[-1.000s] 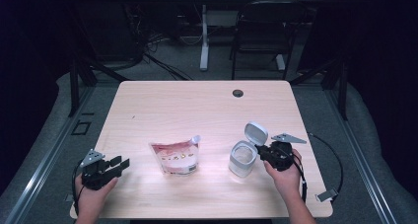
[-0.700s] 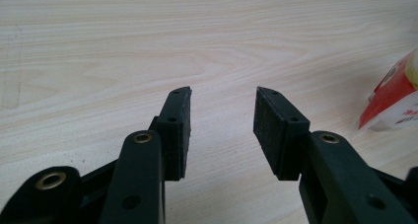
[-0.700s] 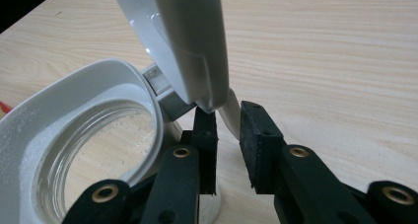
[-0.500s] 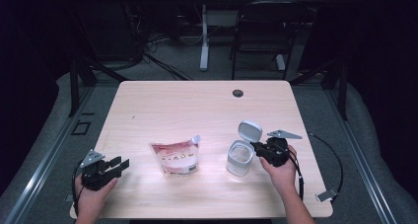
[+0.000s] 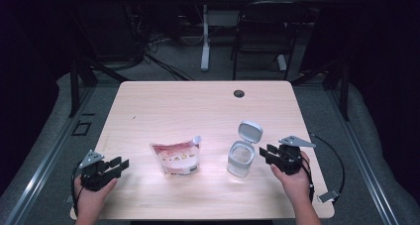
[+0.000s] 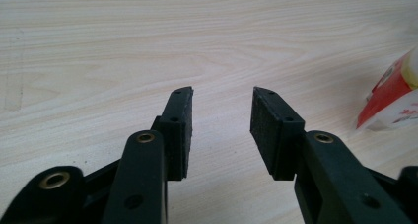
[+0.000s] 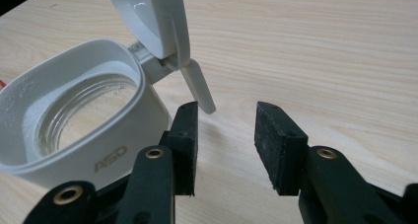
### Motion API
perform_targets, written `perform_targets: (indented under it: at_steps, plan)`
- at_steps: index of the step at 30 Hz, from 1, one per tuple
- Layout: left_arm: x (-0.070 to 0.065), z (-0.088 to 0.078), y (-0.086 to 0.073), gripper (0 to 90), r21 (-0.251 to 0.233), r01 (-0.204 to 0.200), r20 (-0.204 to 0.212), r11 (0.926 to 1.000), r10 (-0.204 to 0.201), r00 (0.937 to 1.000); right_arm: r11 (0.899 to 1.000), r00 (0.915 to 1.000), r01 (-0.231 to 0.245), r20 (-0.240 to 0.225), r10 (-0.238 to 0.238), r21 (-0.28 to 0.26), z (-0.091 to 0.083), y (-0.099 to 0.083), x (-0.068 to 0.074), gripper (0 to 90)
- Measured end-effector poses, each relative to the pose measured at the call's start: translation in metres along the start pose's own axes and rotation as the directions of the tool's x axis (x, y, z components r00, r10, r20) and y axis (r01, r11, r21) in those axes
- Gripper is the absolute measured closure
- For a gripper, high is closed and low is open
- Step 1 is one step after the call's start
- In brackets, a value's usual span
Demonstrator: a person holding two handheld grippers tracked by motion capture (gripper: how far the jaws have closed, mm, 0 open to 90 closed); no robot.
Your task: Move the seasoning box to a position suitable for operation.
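A clear container with a white rim stands upright on the wooden table, its hinged lid raised. Just right of it my right gripper is open and empty. In the right gripper view the container sits left of the jaws, and its lid latch hangs just ahead of my right gripper. A red and white pouch lies left of the container. My left gripper rests open near the front left corner. In the left gripper view my left gripper holds nothing, and the pouch shows at the right edge.
A round cable hole lies near the table's far edge. Behind the table stand a dark chair and a white desk leg. Black cables trail off the table's right side.
My right gripper has drawn back a little to the right, away from the container. The left gripper, pouch and container have stayed put.
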State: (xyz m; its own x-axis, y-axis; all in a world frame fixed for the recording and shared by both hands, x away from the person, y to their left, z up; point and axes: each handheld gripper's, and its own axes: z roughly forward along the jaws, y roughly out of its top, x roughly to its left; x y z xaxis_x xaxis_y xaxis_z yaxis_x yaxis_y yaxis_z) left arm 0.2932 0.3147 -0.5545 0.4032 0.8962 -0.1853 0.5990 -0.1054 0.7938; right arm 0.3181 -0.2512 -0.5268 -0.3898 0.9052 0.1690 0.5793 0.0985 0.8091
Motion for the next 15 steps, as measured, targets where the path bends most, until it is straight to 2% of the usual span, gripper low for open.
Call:
perform_targets:
  at_steps: [3,4,5,7,9,10,11,12,15]
  plan:
    - [-0.002,0.000,0.001,63.9,-0.002,-0.015,0.005,0.9999,0.015,0.9999,1.000,0.9994,0.013,0.031,-0.013,-0.028,-0.007,0.000,0.002,64.0]
    - [-0.003,0.000,0.001,64.8,0.002,-0.023,0.010,0.9997,0.023,0.9997,0.999,0.9995,0.013,0.030,-0.012,-0.038,-0.010,0.001,0.003,66.8]
    - [-0.004,0.000,0.001,65.9,0.003,-0.031,0.012,0.9995,0.031,0.9994,0.999,1.0000,0.001,0.010,-0.001,-0.052,-0.013,0.001,0.005,67.9]
    - [-0.006,-0.001,0.002,66.6,0.005,-0.041,0.014,0.9991,0.041,0.9991,0.998,1.0000,0.001,0.008,0.000,-0.066,-0.015,0.000,0.008,67.5]
    - [-0.009,-0.003,0.004,66.9,-0.002,-0.051,0.022,0.9987,0.051,0.9984,0.998,0.9990,0.032,0.034,-0.030,-0.052,-0.018,-0.001,0.010,66.6]
    - [-0.009,-0.003,0.004,67.2,-0.002,-0.051,0.022,0.9987,0.051,0.9984,0.998,0.9990,0.032,0.034,-0.030,-0.052,-0.018,-0.001,0.010,66.6]
    - [-0.010,-0.005,0.004,67.2,-0.003,-0.051,0.027,0.9987,0.051,0.9983,0.998,0.9990,0.038,0.026,-0.037,-0.046,-0.019,-0.001,0.010,65.9]
    - [-0.011,-0.007,0.005,67.4,-0.004,-0.054,0.034,0.9986,0.054,0.9980,0.998,0.9983,0.058,-0.001,-0.058,-0.034,-0.020,-0.002,0.009,65.4]
    - [-0.013,-0.013,0.009,68.1,-0.021,-0.063,0.058,0.9978,0.064,0.9963,0.997,0.9974,0.072,0.003,-0.072,-0.037,-0.023,-0.002,0.009,66.2]
